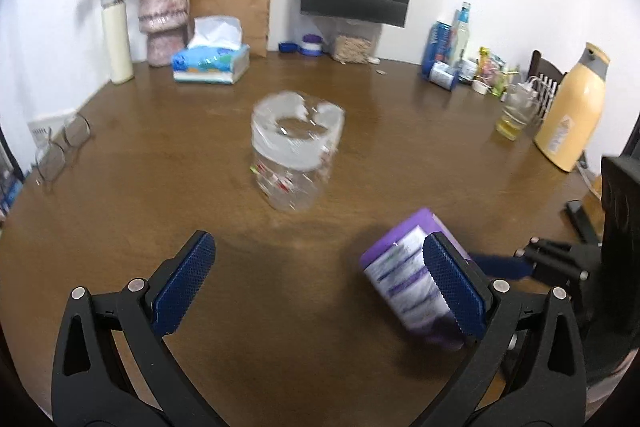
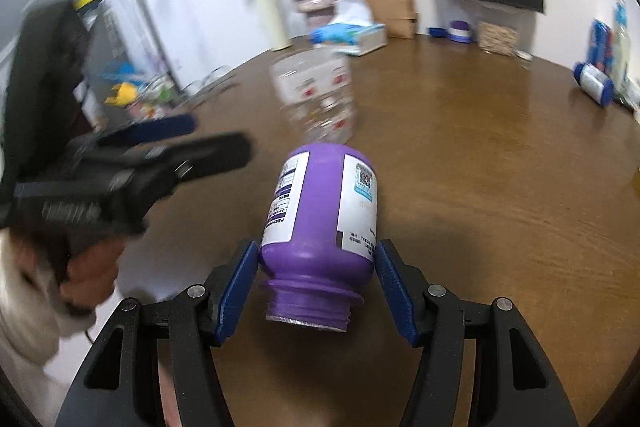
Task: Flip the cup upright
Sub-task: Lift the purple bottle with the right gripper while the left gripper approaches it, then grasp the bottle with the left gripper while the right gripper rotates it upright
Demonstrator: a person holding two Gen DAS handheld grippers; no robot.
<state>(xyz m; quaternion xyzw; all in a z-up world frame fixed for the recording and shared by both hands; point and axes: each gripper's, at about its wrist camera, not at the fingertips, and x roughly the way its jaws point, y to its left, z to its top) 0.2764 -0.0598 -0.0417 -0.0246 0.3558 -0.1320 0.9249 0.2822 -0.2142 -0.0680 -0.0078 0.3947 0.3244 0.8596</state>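
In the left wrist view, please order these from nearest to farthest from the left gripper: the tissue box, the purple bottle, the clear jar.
1. purple bottle, at the left gripper's right finger.
2. clear jar, ahead at the table's middle.
3. tissue box, far left, near the wall.

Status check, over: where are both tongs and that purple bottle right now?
Right tongs shut on purple bottle, neck toward camera, tilted off upright. Left tongs open, empty. Clear plastic jar standing ahead on table, apart from bottle.
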